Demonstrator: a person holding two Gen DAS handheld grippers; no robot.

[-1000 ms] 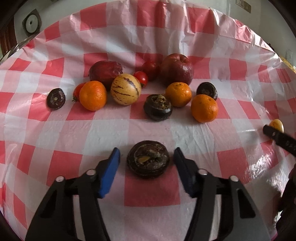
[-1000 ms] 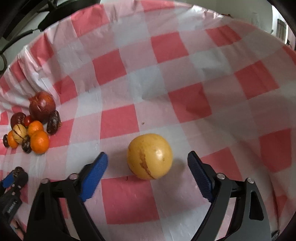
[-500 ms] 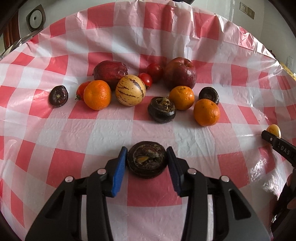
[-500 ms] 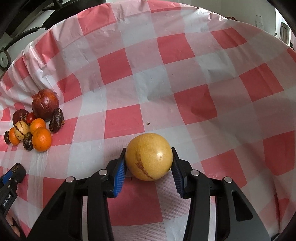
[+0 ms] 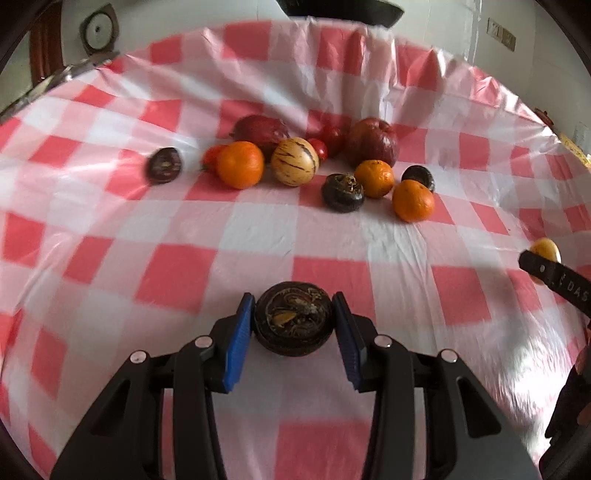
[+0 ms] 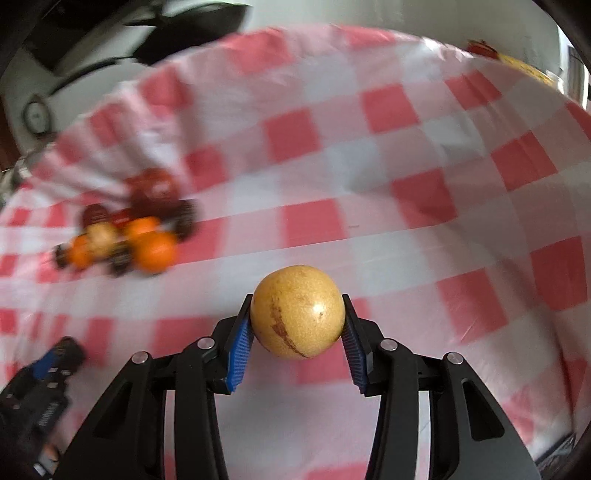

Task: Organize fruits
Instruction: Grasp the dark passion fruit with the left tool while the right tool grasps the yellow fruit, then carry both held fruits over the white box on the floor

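My left gripper (image 5: 293, 332) is shut on a dark purple mangosteen (image 5: 293, 321), held above the checked tablecloth (image 5: 332, 240). My right gripper (image 6: 297, 328) is shut on a round yellow fruit (image 6: 297, 312), also lifted; that fruit shows at the right edge of the left wrist view (image 5: 546, 249). A cluster of fruit lies farther back: oranges (image 5: 240, 164), a striped yellow melon (image 5: 294, 161), a red apple (image 5: 376, 142), more mangosteens (image 5: 342, 192) and small tomatoes (image 5: 318, 148). The cluster appears blurred in the right wrist view (image 6: 129, 232).
A lone dark mangosteen (image 5: 164, 165) lies left of the cluster. The left gripper's body (image 6: 40, 391) shows at the lower left of the right wrist view. The table's far edge (image 5: 332, 29) meets a wall with a black object above.
Both grippers closed on their fruits, the left on the mangosteen and the right on the yellow fruit, then lifted them off the cloth. The right view has swung towards the cluster.
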